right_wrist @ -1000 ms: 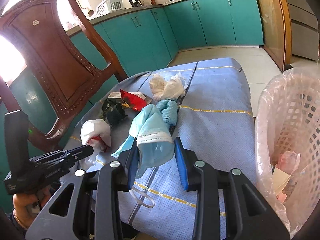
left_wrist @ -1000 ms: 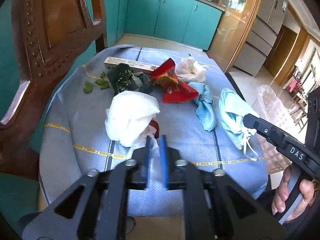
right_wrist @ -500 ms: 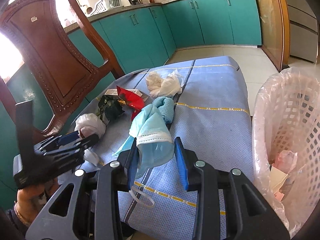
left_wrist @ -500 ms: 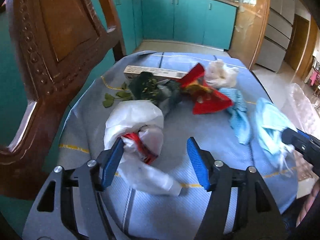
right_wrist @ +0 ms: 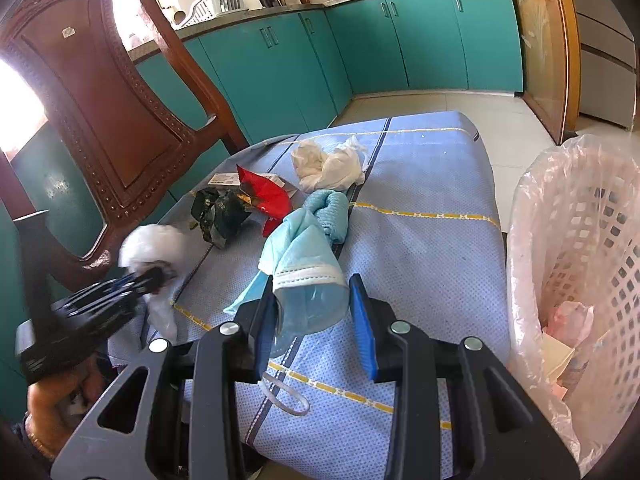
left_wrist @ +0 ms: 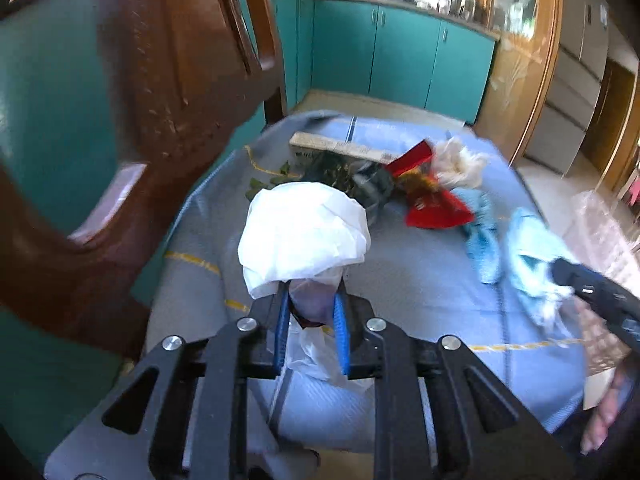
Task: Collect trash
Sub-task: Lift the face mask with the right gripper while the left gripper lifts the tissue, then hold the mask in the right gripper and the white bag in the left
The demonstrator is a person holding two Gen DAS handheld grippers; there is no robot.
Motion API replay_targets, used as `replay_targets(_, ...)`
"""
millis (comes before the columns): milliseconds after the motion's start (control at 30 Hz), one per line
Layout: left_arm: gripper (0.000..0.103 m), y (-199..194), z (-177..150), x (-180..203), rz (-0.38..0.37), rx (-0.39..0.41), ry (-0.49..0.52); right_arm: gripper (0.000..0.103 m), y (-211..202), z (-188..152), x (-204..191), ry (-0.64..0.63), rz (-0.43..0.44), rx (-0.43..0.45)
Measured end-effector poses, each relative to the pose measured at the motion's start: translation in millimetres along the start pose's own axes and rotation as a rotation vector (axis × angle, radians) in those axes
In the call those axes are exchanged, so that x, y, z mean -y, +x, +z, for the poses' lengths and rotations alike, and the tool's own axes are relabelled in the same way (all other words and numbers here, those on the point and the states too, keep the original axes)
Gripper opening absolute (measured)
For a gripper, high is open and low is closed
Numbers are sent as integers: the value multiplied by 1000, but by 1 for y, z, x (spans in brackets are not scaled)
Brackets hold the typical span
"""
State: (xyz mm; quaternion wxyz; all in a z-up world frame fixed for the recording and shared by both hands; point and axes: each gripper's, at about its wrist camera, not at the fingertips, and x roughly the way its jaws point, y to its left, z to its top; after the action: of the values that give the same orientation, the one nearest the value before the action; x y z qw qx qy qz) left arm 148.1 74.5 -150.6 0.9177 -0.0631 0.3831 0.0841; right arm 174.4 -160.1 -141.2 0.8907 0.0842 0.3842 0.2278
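A crumpled white plastic bag (left_wrist: pixel 304 232) with something red inside rests on the blue tablecloth (left_wrist: pixel 420 280). My left gripper (left_wrist: pixel 310 292) is shut on the bag's twisted lower end. That bag (right_wrist: pixel 152 240) and the left gripper (right_wrist: pixel 152 276) also show blurred at the left of the right wrist view. My right gripper (right_wrist: pixel 312 292) is shut on the lower edge of a light blue face mask (right_wrist: pixel 304 256), whose ear loop trails on the cloth. In the left wrist view the mask (left_wrist: pixel 532 248) and the right gripper (left_wrist: pixel 560 270) sit at the right.
More trash lies further back: a blue cloth (right_wrist: pixel 332 208), red wrapper (right_wrist: pixel 268 200), dark wrapper (right_wrist: pixel 216 212), white tissue wad (right_wrist: pixel 328 164) and a long carton (left_wrist: pixel 336 148). A lined white bin (right_wrist: pixel 580 240) stands right of the table. A wooden chair (right_wrist: pixel 100 112) stands left.
My left gripper opened wide, moved forward around the white bag's lower end, then shut on it. The right gripper and the mask have kept still.
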Motion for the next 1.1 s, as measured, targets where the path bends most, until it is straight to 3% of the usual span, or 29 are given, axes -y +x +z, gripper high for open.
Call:
replay_targets(167, 21, -37, -2, 11, -22, 78, 33, 35, -4, -2, -8, -51, -35, 26)
replay_targets(300, 21, -50, -3, 23, -43, 95, 66, 35, -5, -3, -12, -85, -73, 40)
replay_targets(1100, 21, -51, -12, 45, -69, 98, 126, 35, -15, -4, -13, -109, -140, 96)
